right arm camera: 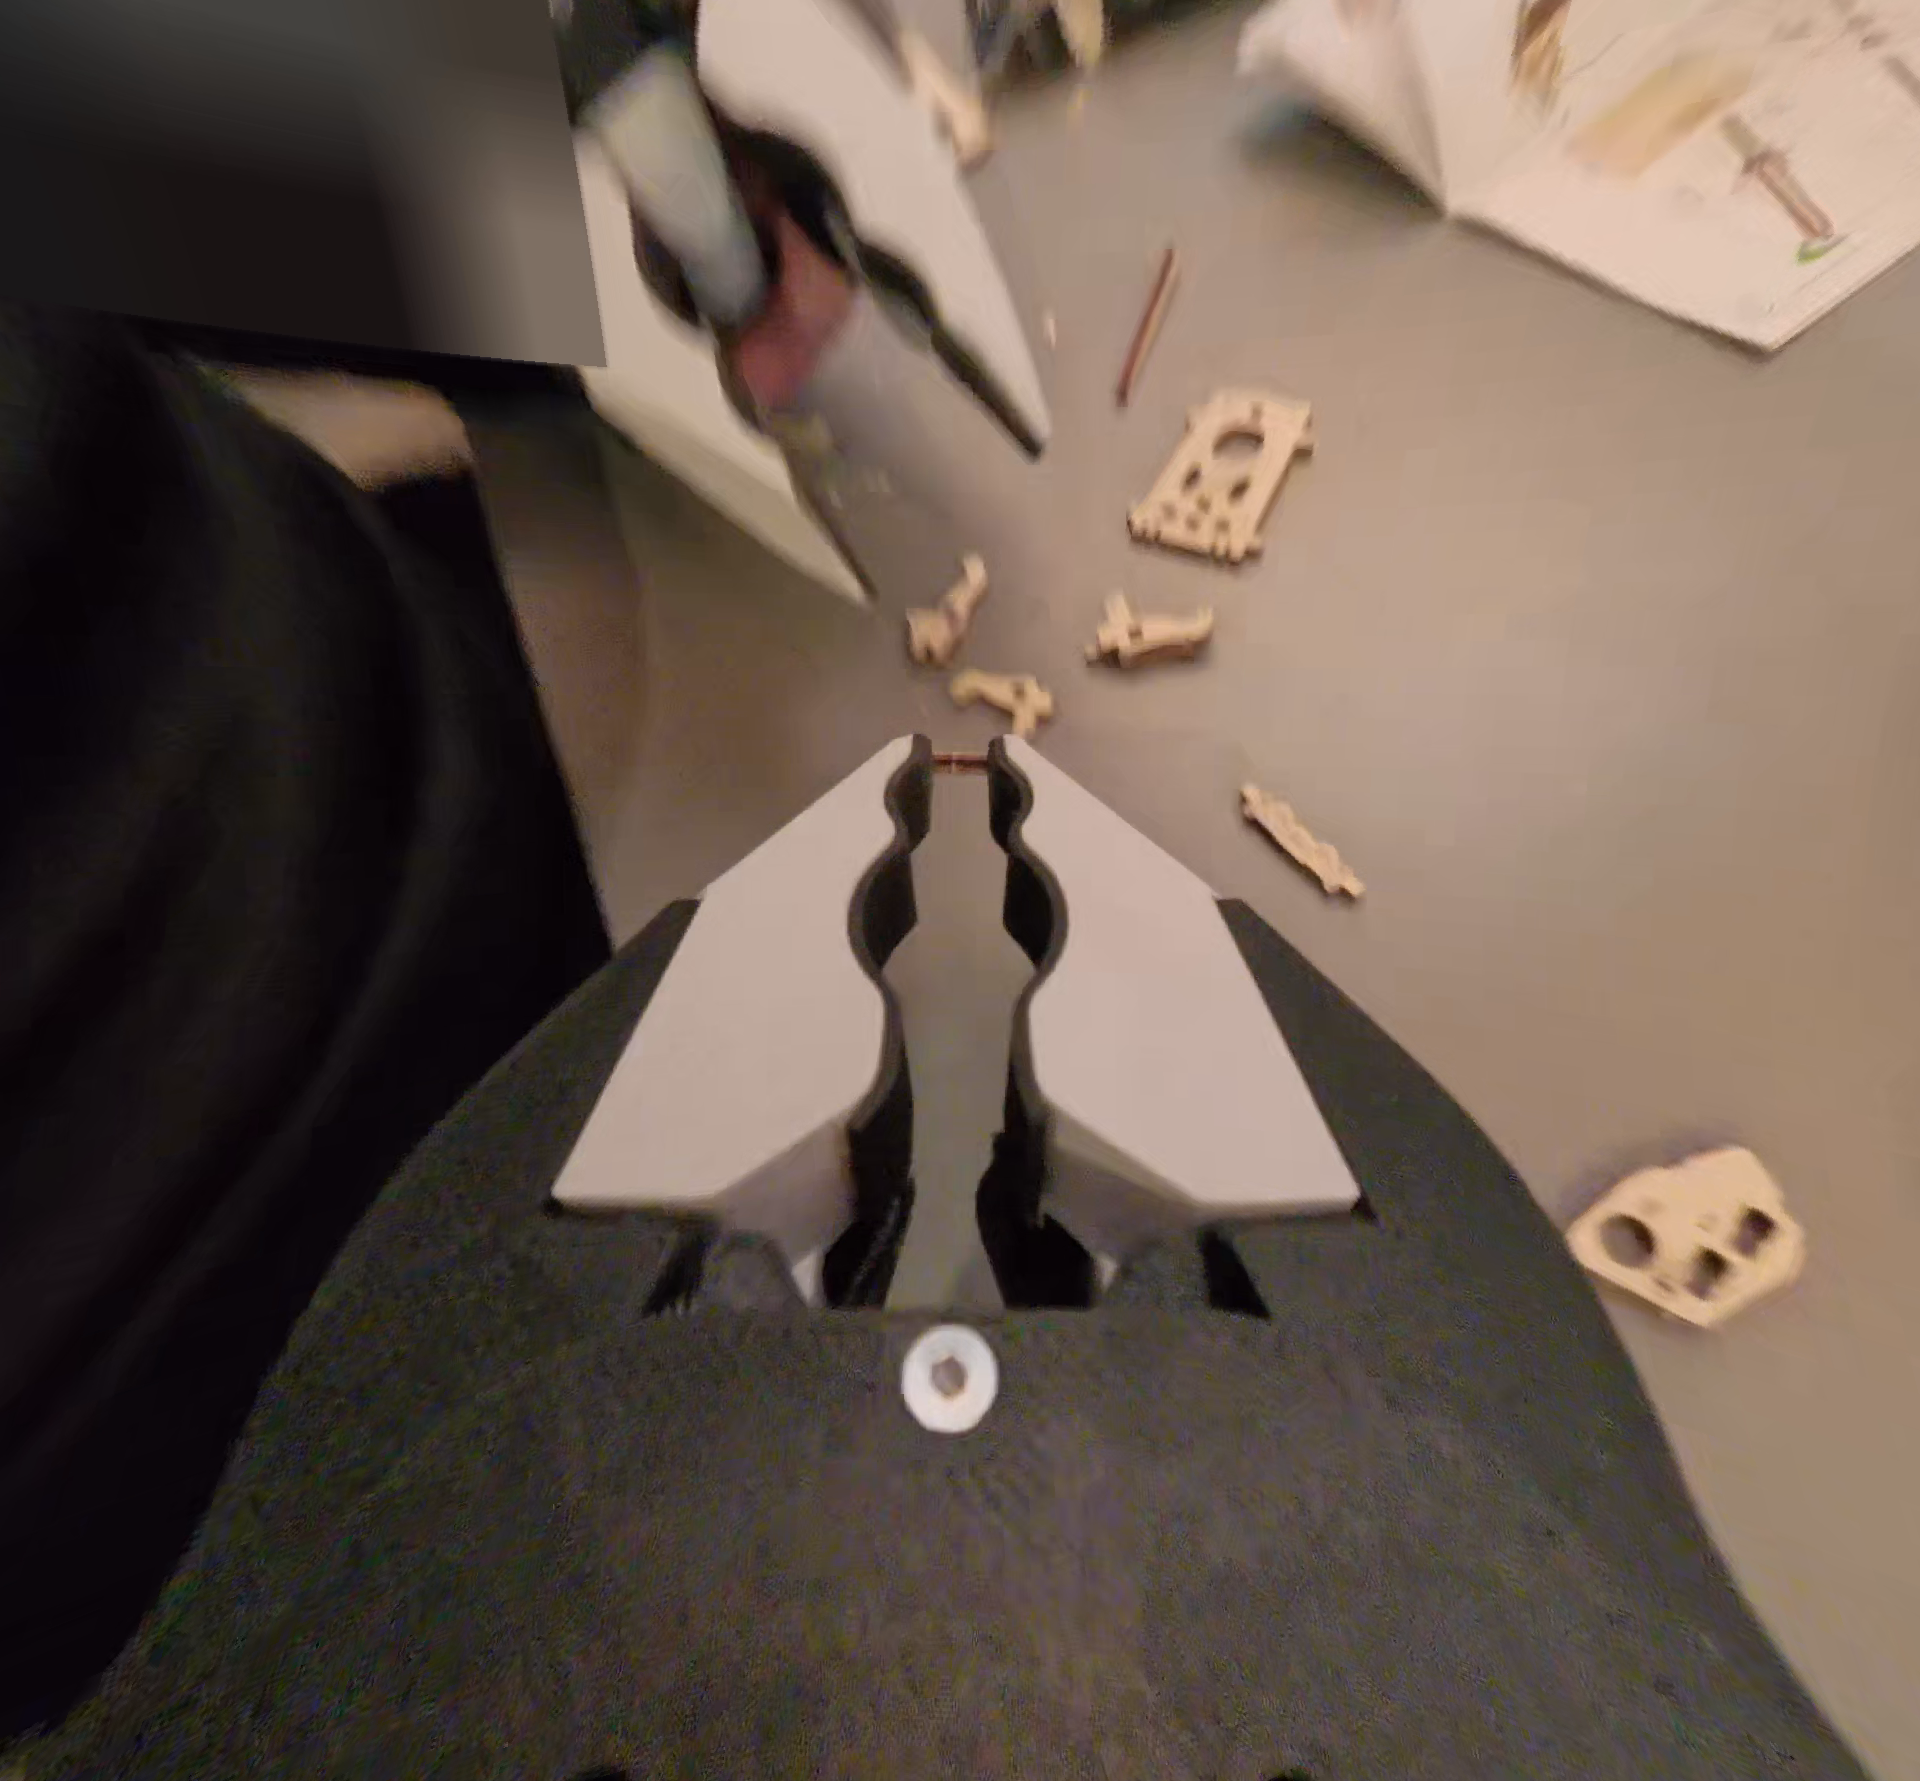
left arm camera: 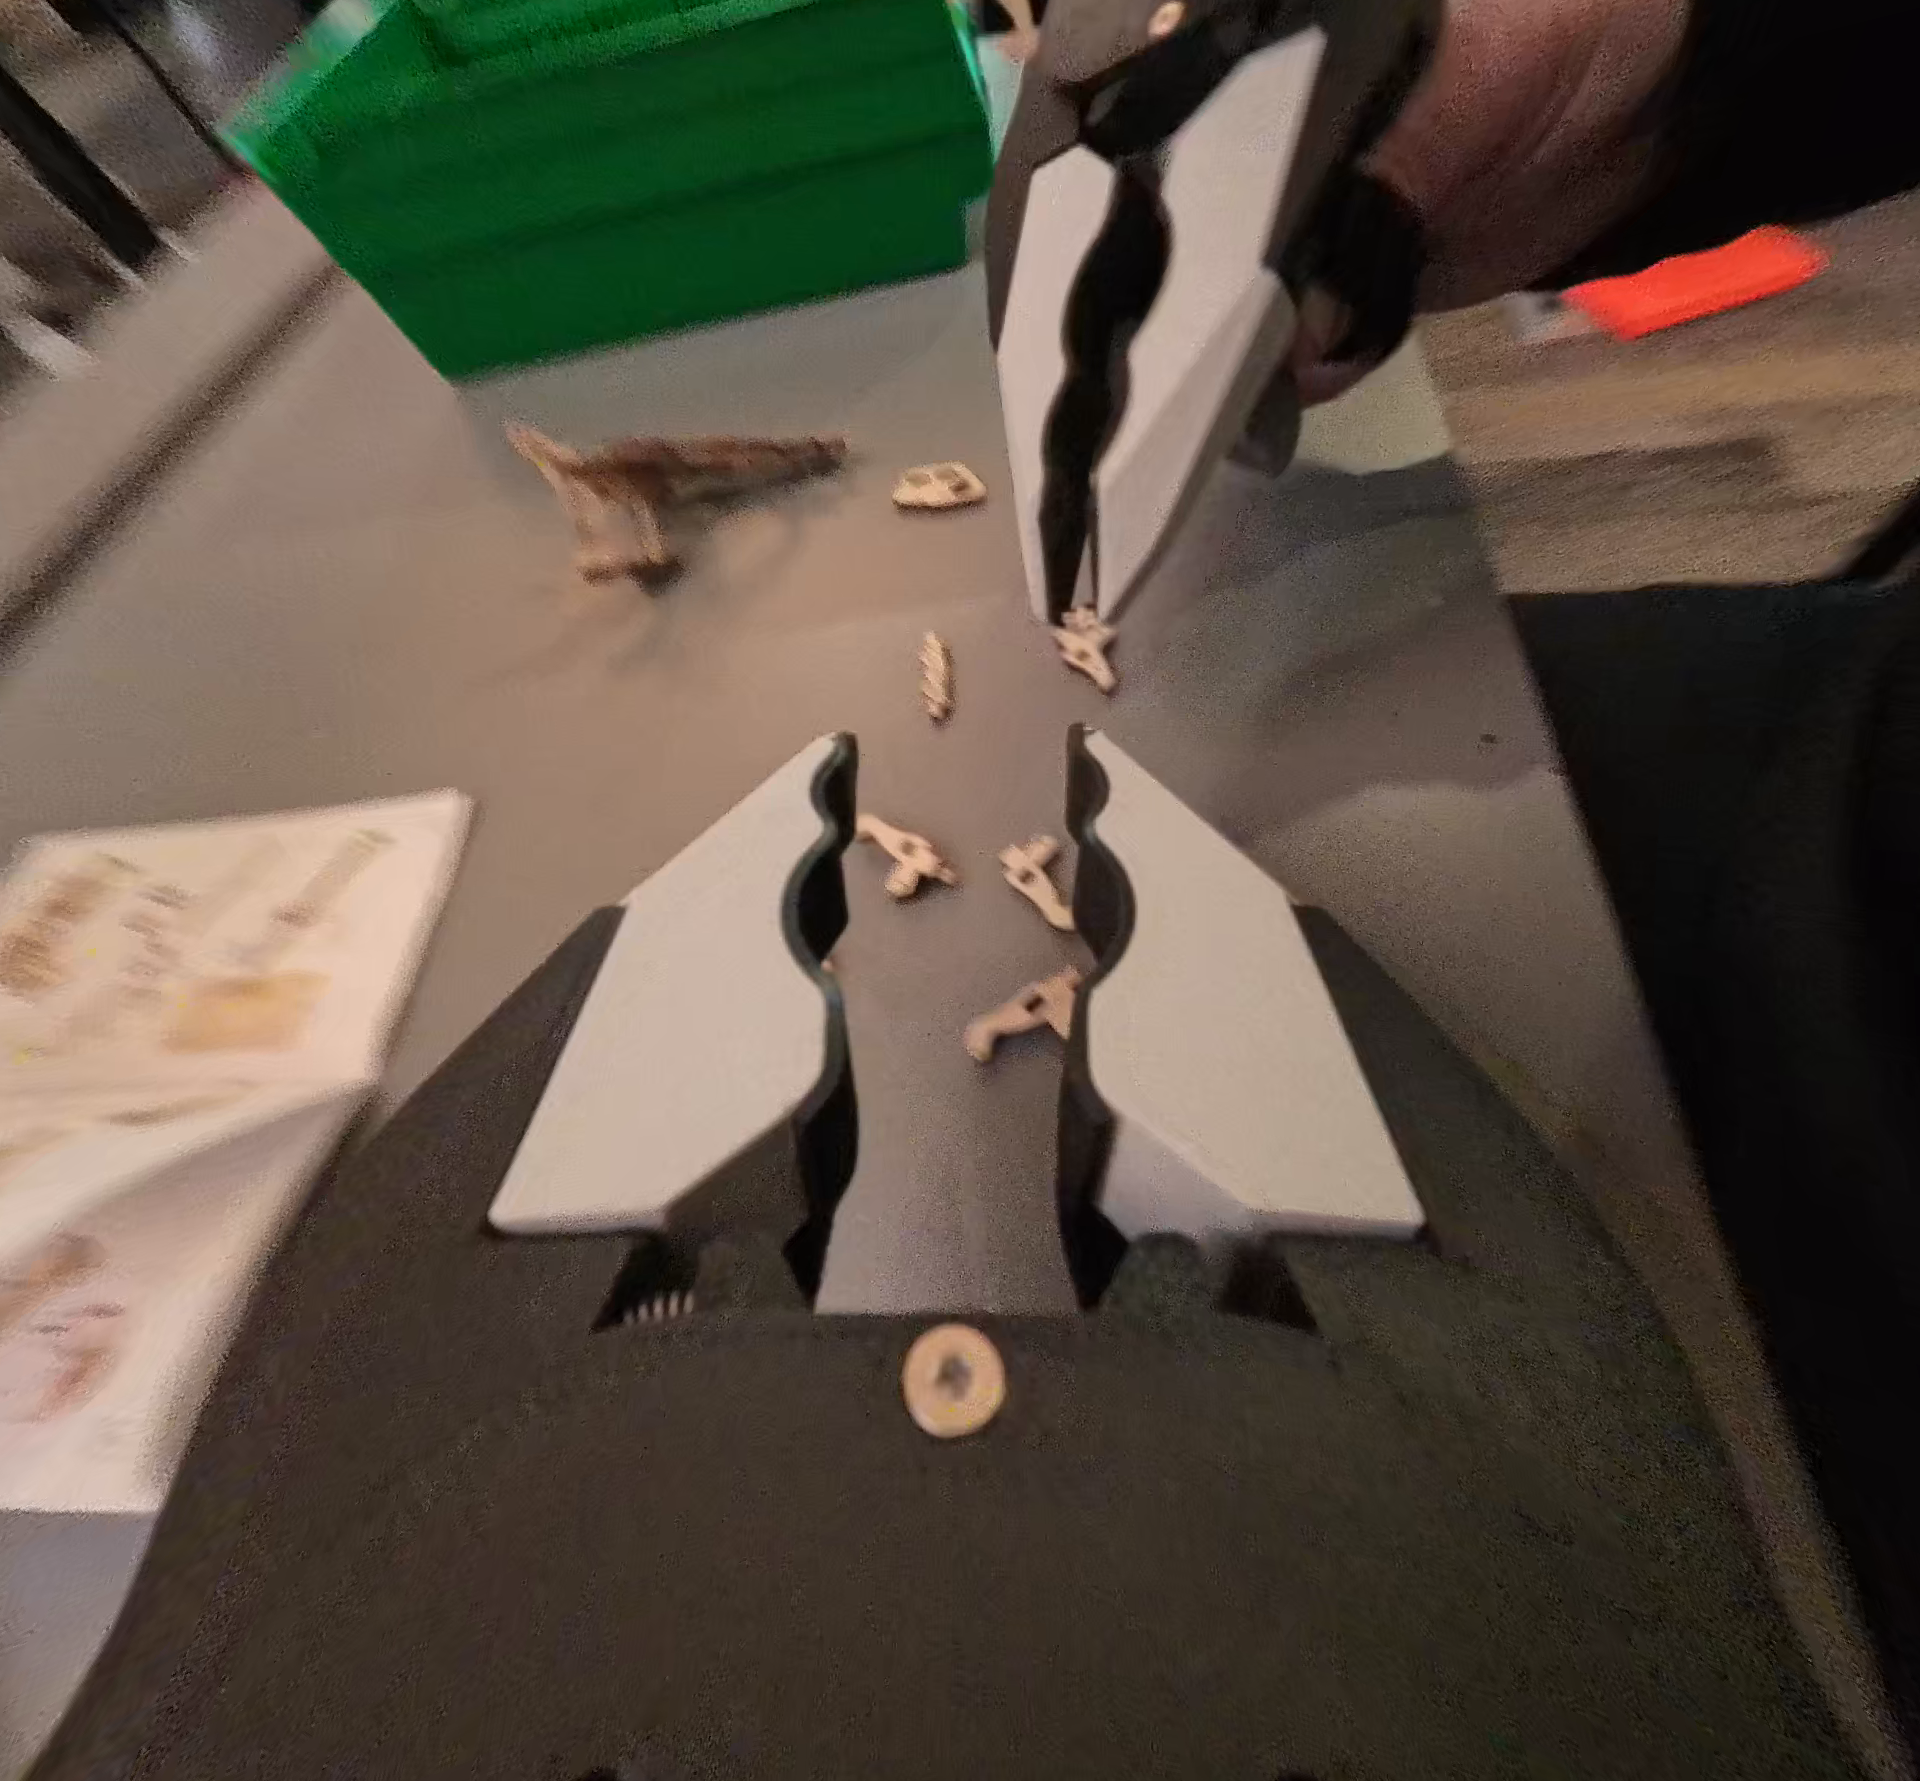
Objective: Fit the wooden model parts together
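Wooden model parts (left arm camera: pixel 1023 874) scattered flat on grey table (left arm camera: pixel 416 692); partly built model (left arm camera: pixel 644 495) lying farther off, near green box (left arm camera: pixel 623 152). Right gripper (left arm camera: pixel 1081 614) pointed steeply down, fingers nearly together; small part (left arm camera: pixel 1086 651) seen at tips, firm clamp cannot be confirmed from either view. Left gripper (left arm camera: pixel 961 739) held low, jaws apart, empty. Three loose pieces lie between and just ahead of its fingers, long axes oblique to gap. Left judged nearer for next pick.

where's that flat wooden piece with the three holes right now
In the right wrist view the three-hole piece lies flat on the grey table, lower right, beside the right gripper.
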Demonstrator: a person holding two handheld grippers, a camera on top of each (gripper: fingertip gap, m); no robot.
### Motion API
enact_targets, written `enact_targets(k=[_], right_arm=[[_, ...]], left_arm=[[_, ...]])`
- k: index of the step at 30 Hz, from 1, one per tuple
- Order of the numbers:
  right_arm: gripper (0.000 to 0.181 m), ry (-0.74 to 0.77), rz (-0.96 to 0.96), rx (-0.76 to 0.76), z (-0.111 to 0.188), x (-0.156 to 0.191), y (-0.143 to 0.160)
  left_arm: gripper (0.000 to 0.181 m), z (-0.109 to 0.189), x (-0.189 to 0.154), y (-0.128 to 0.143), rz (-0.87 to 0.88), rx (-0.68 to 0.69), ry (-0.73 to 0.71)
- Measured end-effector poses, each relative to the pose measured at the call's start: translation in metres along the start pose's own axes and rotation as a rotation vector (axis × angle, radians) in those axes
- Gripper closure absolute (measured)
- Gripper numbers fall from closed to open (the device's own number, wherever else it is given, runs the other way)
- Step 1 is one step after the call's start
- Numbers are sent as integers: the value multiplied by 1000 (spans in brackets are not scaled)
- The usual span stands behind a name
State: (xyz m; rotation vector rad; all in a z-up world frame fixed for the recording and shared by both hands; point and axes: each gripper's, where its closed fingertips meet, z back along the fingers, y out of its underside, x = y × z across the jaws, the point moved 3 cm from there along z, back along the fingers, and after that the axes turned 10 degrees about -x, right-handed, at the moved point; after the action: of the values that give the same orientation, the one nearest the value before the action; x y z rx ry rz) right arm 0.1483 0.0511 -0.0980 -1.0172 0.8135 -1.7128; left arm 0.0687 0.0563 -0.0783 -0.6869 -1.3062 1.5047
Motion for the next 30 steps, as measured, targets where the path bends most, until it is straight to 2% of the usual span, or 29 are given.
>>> enact_targets(k=[1, 4, 6, 11, 18, 25, 30], right_arm=[[173, -38, -90, -90, 4, 0, -11], [173, -148, -315, -346, 17, -4, -42], [172, -198, -372, -423, 21, -4, -52], [173, -294, -497, -563, 25, -1, -67], [173, -308, -536, -608, 27, 0, -72], [173, -335, -582, -641, 27, 1, -74], [173, -368, -604, -652, 25, 4, -76]], left_arm=[[145, -2, 0, -9, -93, -28, -30], [153, -8, -7, -33, -260, -107, -95], [164, -11, -6, -44, -328, -143, -162], [170, -12, 1, -60, -417, -182, -280], [179, -9, -3, -68, -500, -202, -300], [171, -9, -4, -68, -545, -212, -292], [180, -10, -4, -69, -555, -204, -307]])
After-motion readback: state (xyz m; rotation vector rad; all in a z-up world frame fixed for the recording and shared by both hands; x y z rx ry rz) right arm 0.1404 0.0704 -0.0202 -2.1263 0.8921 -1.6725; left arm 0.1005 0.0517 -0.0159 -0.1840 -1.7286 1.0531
